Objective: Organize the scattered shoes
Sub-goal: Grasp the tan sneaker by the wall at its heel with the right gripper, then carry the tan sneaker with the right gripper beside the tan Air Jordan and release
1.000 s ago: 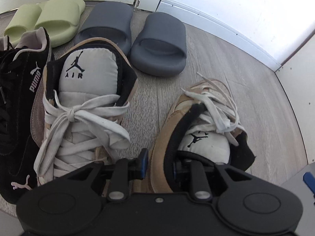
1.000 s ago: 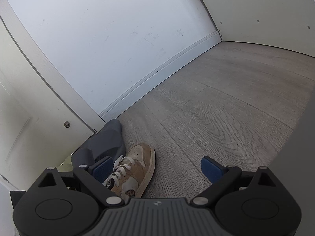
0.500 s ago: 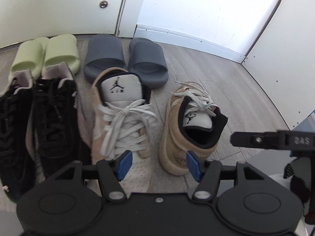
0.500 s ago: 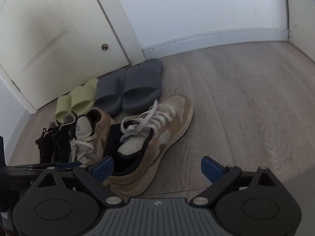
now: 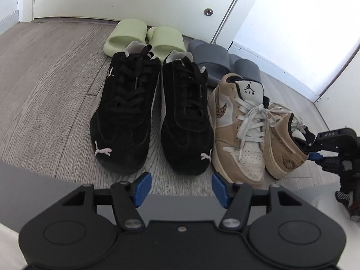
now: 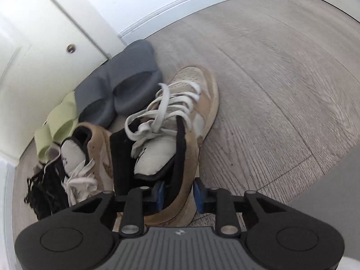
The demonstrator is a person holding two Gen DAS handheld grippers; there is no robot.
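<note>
Blue-padded right gripper [image 6: 177, 192] fingers closing on tan sneaker [image 6: 180, 148] heel.

I count two green slides [image 5: 144, 36], two grey slides [image 5: 222, 64], two black sneakers [image 5: 153, 117] and two tan sneakers [image 5: 252, 130] – eight shoes on the floor in front of my two grippers.

The two Puma sneakers [image 5: 157, 117] are black with small pink cats on the toes. The Jordan sneakers [image 5: 240, 132] are tan and white with white laces and black inside. One pair of slides [image 5: 144, 37] is light green. The other slides [image 5: 216, 63] are dark grey. The floor [image 5: 49, 85] is grey wood. The gripper pads [image 5: 141, 189] are blue.
</note>
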